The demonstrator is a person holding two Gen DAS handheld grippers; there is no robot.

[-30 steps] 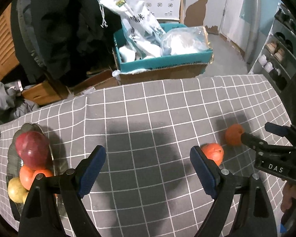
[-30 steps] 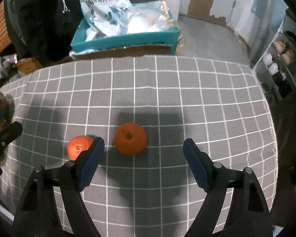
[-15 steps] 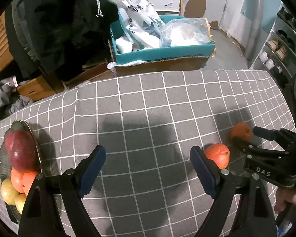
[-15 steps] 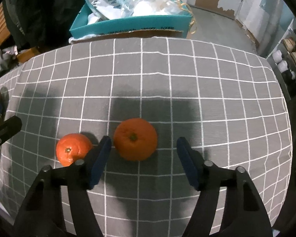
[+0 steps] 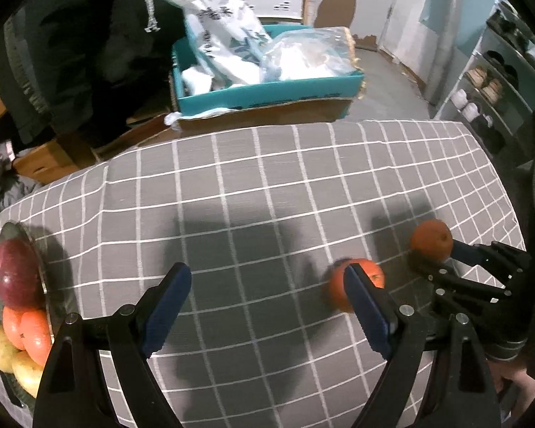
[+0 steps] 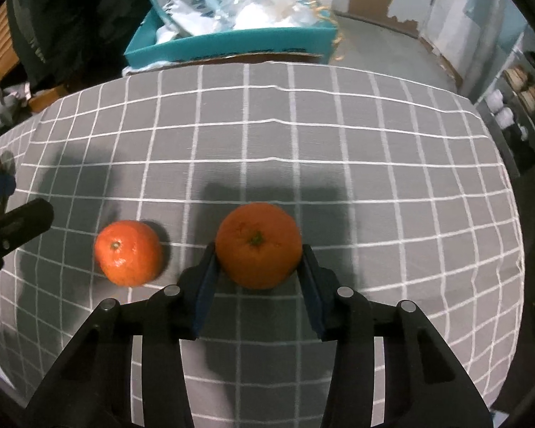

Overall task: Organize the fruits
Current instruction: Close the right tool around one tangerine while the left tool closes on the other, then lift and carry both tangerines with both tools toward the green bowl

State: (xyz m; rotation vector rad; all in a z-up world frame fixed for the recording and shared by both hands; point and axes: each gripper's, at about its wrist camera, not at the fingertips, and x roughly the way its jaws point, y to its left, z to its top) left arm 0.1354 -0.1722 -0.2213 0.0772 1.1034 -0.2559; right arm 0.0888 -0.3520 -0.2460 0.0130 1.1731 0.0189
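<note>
Fruit bowl far left of the left gripper, holding an apple, oranges and yellow fruit. Left jaws apart, nothing between them, over the checked table. Small orange lies on the table, partly behind the left gripper's right jaw in the left view, just left of the right gripper's jaws. Big orange sits between the right jaws, which have just been closing and now press on both its sides. Teal box beyond the table.
</note>
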